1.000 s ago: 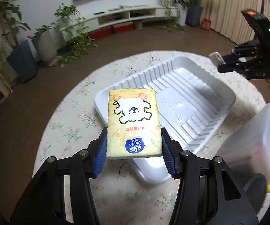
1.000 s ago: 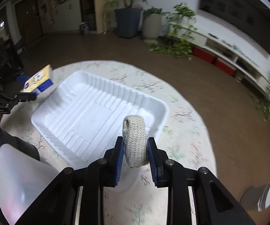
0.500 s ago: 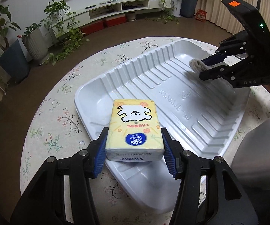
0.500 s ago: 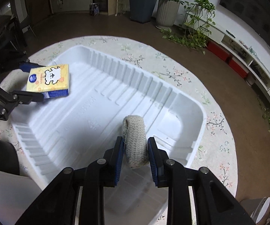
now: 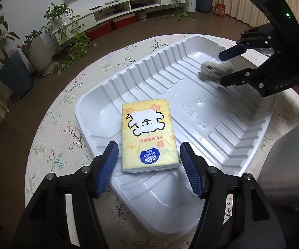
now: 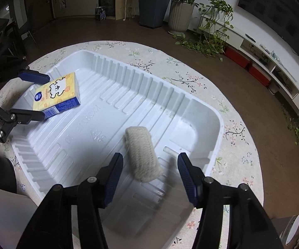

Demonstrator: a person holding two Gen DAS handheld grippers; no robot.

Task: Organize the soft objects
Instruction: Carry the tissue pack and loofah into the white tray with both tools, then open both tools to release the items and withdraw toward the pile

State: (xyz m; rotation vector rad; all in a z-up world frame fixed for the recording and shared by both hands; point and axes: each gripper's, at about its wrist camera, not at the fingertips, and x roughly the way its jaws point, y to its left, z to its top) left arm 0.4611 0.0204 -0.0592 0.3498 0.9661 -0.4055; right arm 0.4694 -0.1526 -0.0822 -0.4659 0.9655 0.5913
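Observation:
A yellow tissue pack (image 5: 149, 137) with a white dog drawing lies at the near-left end of the white ribbed tray (image 5: 242, 128). My left gripper (image 5: 148, 147) straddles it, jaws opening, and the pads stand clear of its sides. A cream knitted roll (image 6: 142, 151) lies on the floor of the tray (image 6: 201, 112) between the jaws of my right gripper (image 6: 150, 157), which are also opening and do not touch it. The right wrist view shows the tissue pack (image 6: 56, 92) inside the left gripper (image 6: 45, 96). The left wrist view shows the roll (image 5: 215, 69) at the right gripper (image 5: 222, 68).
The tray rests on a round table with a floral cloth (image 5: 66, 128). A pale translucent shape (image 5: 290, 166) stands close at the right of the left wrist view. Potted plants (image 6: 178, 14) and a low white shelf (image 5: 128, 6) stand on the brown floor beyond.
Both grippers came down into the tray and spread their jaws. The tissue pack and the knitted roll, gripped before, now lie loose in the tray.

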